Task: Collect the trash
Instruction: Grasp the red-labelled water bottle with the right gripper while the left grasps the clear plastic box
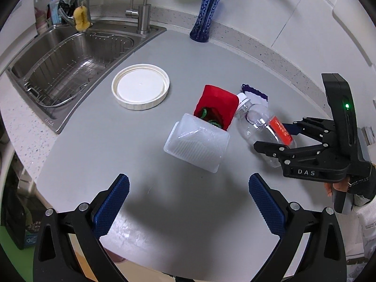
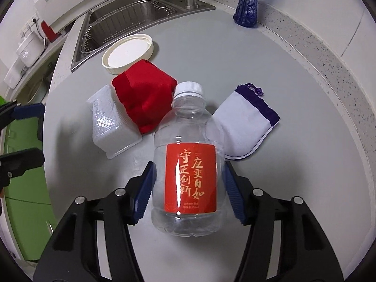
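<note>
My right gripper point(image 2: 188, 192) has its blue pads against both sides of the clear bottle point(image 2: 188, 164), about half open. The bottle lies flat on the grey counter point(image 2: 293, 75), white cap pointing away from me toward the sink point(image 2: 131, 16). Only my right camera shows its red label full on. My left gripper point(image 1: 188, 202) hangs wide open and empty, near the clear tub point(image 1: 197, 145) beside the bottle.
</note>
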Tool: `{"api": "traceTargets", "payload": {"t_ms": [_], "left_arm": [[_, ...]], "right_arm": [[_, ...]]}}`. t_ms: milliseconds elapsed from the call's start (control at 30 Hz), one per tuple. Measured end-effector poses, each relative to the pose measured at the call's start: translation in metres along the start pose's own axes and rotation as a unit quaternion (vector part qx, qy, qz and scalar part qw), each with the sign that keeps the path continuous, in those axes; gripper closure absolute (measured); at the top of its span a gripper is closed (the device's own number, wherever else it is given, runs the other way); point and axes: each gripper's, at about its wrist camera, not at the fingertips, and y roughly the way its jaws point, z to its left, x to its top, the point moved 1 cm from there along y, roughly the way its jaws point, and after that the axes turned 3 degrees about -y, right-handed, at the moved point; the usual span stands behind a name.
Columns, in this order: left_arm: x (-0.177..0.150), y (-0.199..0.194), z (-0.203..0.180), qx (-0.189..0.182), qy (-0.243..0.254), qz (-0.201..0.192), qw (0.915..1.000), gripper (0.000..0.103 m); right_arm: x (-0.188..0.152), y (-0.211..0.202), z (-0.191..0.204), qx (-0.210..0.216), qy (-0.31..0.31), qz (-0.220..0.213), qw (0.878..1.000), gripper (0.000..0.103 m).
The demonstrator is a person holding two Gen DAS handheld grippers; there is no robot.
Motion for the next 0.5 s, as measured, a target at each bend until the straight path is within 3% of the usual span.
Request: {"api": "traceTargets", "payload": {"t_ms": [333, 500], "left_arm": [[0.017, 0.032, -0.011, -0.006, 0.033, 0.019, 0.9993, 0.006], [0.023, 0.060, -0.014, 0.009, 0.050, 0.031, 0.9982, 0.006]], "right_arm": [[-0.008, -0.049, -0.011, 0.019, 0.032, -0.036, 0.999, 0.046], [-0.018, -0.063, -0.023, 0.015, 0.047, -0.041, 0.998, 0.046]]}}
